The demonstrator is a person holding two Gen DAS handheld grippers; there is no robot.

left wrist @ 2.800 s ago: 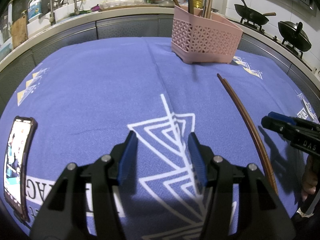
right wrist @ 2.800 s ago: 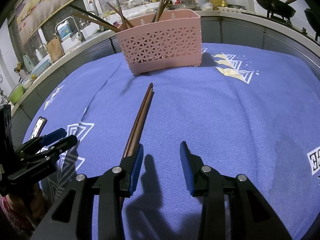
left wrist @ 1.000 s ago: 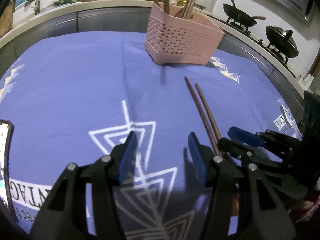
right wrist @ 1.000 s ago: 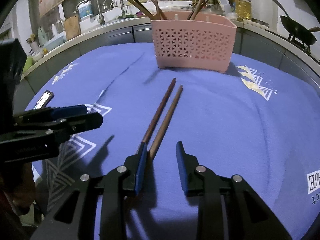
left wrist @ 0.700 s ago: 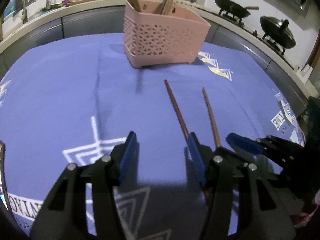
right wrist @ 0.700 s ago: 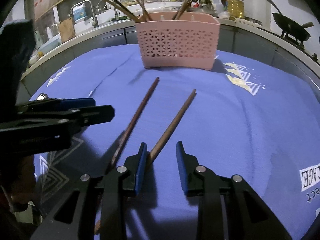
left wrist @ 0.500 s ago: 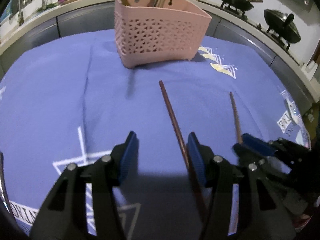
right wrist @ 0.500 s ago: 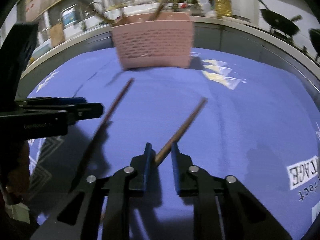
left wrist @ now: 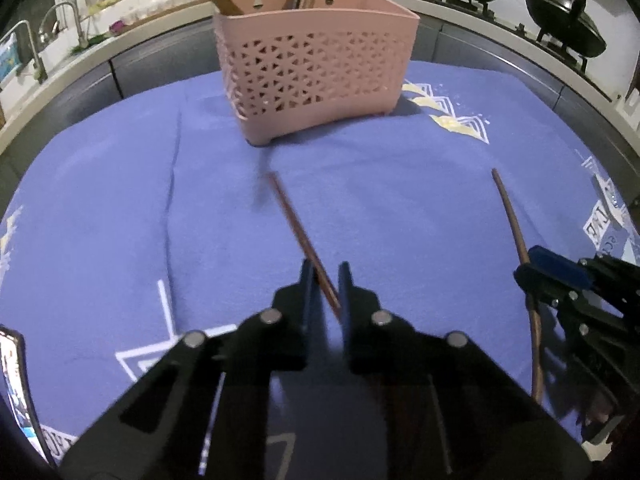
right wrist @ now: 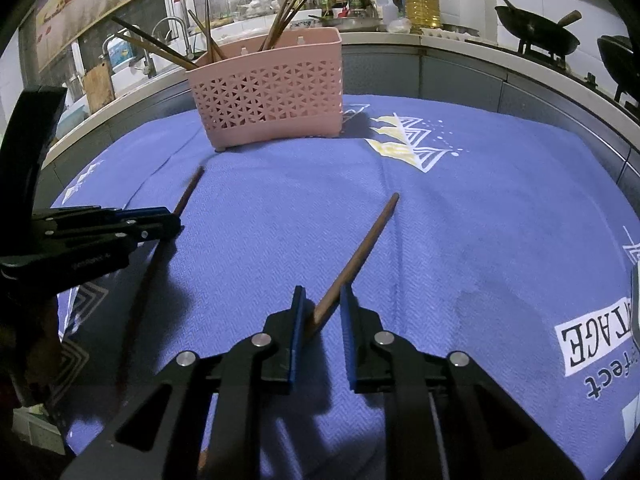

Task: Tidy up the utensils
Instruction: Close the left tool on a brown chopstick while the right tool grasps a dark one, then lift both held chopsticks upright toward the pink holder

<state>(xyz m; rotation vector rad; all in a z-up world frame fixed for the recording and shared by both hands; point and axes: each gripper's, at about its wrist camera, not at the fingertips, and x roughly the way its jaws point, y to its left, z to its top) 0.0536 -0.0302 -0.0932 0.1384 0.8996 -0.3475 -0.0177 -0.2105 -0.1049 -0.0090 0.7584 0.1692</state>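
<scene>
Left gripper (left wrist: 323, 280) clamped on one brown chopstick (left wrist: 298, 232), jaws just closed onto it, blue pads pinching the shaft near its thick end, thin tip aimed up toward the pink basket (left wrist: 316, 60). Right gripper (right wrist: 322, 304) likewise pinching a second chopstick (right wrist: 360, 246) near its thick end, jaws narrowed around it over the last moment, tip angled up and to the right across the blue cloth (right wrist: 480, 220). Seen from the left wrist, that second stick runs past the right gripper's blue pad at the right edge; seen from the right wrist, the first stick passes under the left gripper at the left edge. Two sticks well apart, roughly side by side, tips spread. Basket upright at the far side of the cloth, more chopsticks leaning out of it. Phone (left wrist: 16, 392) at the cloth's near left edge. Woks (left wrist: 564, 28) on the stove beyond.
</scene>
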